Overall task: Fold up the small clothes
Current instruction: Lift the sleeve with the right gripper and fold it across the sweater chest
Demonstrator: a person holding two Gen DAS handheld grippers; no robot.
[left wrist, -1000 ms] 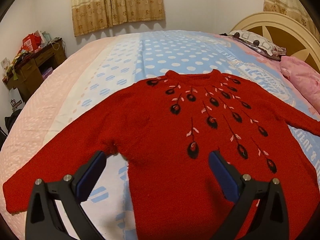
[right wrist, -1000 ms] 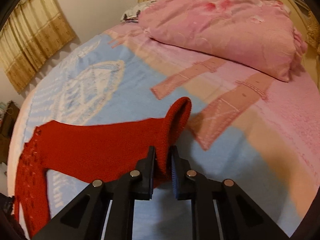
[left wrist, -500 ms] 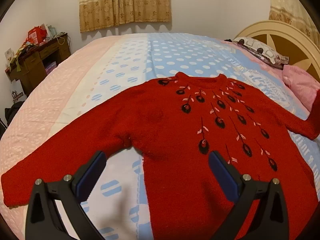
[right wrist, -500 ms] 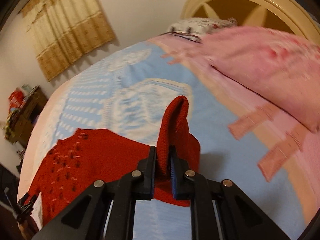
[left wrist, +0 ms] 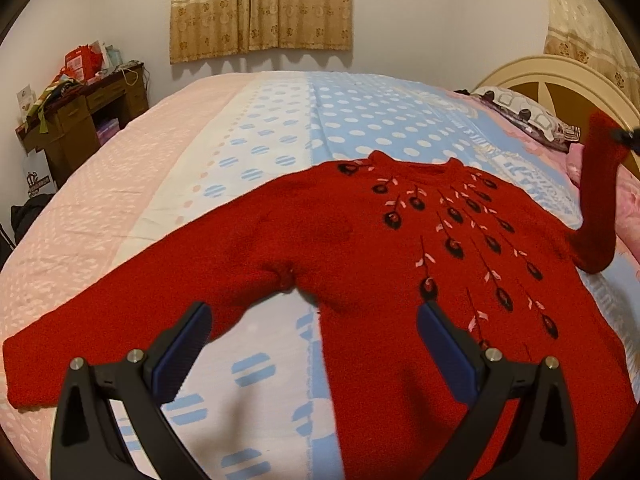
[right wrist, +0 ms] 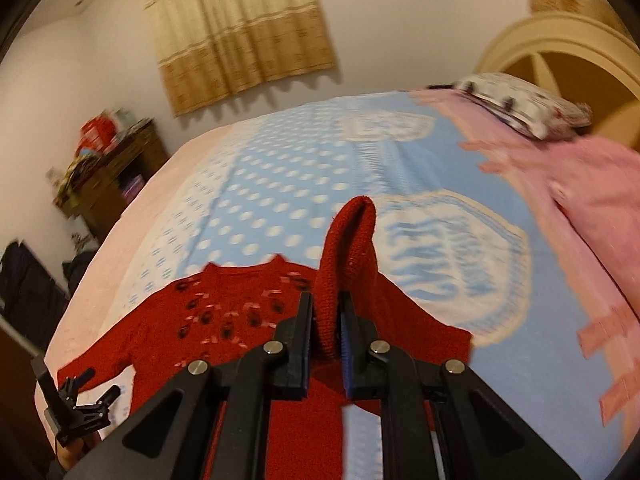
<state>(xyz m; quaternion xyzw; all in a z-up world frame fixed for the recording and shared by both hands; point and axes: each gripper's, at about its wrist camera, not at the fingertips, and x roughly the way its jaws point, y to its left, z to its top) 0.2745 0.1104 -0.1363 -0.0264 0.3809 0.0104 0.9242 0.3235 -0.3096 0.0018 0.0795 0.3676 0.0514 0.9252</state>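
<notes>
Black hand-held gripper (left wrist: 312,334), blue pads (left wrist: 446,352), silver screws (left wrist: 493,355)

A bed (left wrist: 120,208) wears a pink and blue dotted cover. Beige curtains (left wrist: 260,4) hang on the far wall. A cluttered wooden desk (left wrist: 84,120) stands at left; a cream headboard (left wrist: 560,84) and patterned pillow (left wrist: 520,116) at right.

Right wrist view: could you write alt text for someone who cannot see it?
The right gripper pinches the raised sleeve of a red sweater spread on a bed with a blue dotted cover. The picture is motion-blurred.
</notes>
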